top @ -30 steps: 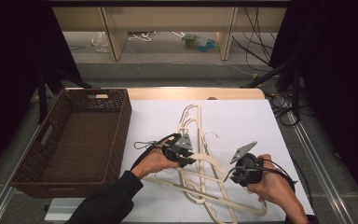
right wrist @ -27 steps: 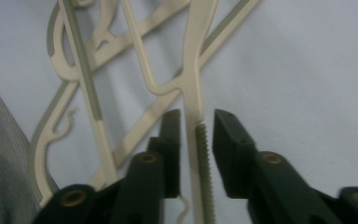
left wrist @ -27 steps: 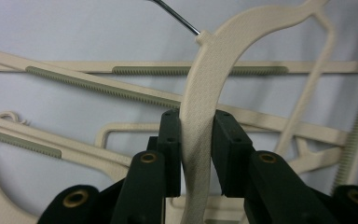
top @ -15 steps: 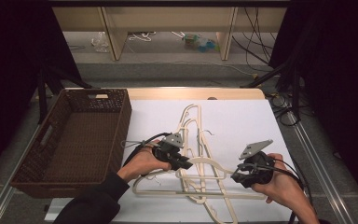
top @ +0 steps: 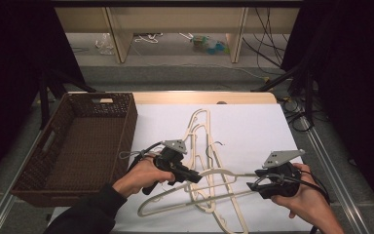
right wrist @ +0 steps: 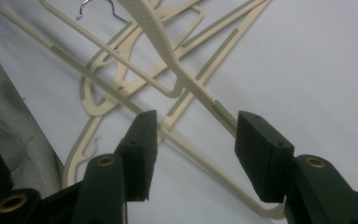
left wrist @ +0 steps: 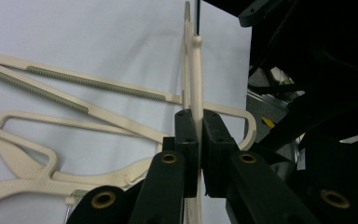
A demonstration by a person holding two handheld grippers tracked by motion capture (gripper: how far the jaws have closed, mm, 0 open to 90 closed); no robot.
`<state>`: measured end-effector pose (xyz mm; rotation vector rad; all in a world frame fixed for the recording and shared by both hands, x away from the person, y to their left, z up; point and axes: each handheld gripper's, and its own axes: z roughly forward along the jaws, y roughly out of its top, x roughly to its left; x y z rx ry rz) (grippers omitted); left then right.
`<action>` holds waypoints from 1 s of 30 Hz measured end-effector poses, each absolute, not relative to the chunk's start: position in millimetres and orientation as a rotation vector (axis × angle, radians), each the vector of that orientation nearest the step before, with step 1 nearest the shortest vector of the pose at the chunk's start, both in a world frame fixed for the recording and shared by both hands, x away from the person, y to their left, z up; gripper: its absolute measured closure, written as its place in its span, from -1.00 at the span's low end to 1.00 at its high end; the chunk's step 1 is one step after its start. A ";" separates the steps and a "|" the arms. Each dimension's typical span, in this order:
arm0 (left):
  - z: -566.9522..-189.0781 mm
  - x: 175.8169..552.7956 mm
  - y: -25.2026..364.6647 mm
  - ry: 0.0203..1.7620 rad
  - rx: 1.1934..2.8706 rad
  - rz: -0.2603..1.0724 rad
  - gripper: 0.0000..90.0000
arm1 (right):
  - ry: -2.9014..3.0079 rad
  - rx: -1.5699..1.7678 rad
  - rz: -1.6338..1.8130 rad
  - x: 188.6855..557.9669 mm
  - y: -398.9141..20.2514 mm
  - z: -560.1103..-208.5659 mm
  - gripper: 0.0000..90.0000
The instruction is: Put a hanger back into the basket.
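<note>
Several cream plastic hangers (top: 202, 131) lie tangled on the white sheet. My left gripper (top: 196, 178) is shut on the bar of one cream hanger (top: 224, 172) and holds it tilted up off the pile. In the left gripper view its jaws (left wrist: 196, 119) have just closed tight, and the hanger bar (left wrist: 193, 70) runs straight up from between them. My right gripper (top: 253, 186) points left at that hanger's other end. Its jaws (right wrist: 193, 130) have just been opening, and a ribbed hanger arm (right wrist: 200, 95) passes between the pads without being pressed.
A brown wicker basket (top: 126, 122) stands at the left, against the white sheet (top: 253, 126). Cables and a shelf lie beyond the far edge of the table. The right part of the sheet is bare.
The right gripper's jaws have spread apart around the hanger arm. The left gripper has raised the hanger, so its loop hangs clear of the pile. Both hands have risen a little.
</note>
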<state>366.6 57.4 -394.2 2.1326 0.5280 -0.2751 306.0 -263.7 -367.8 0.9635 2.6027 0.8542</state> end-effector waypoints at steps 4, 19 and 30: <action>-387.2 369.3 66.6 0.597 2.108 -0.285 0.92 | 2.558 0.964 0.897 302.9 -268.8 -366.0 0.07; -325.0 379.2 118.6 0.680 2.153 -0.122 0.92 | 2.600 0.964 0.883 296.4 -269.4 -371.7 0.07; -273.1 388.3 208.2 0.869 2.054 0.076 0.91 | 2.612 0.975 0.880 295.9 -269.4 -377.4 0.07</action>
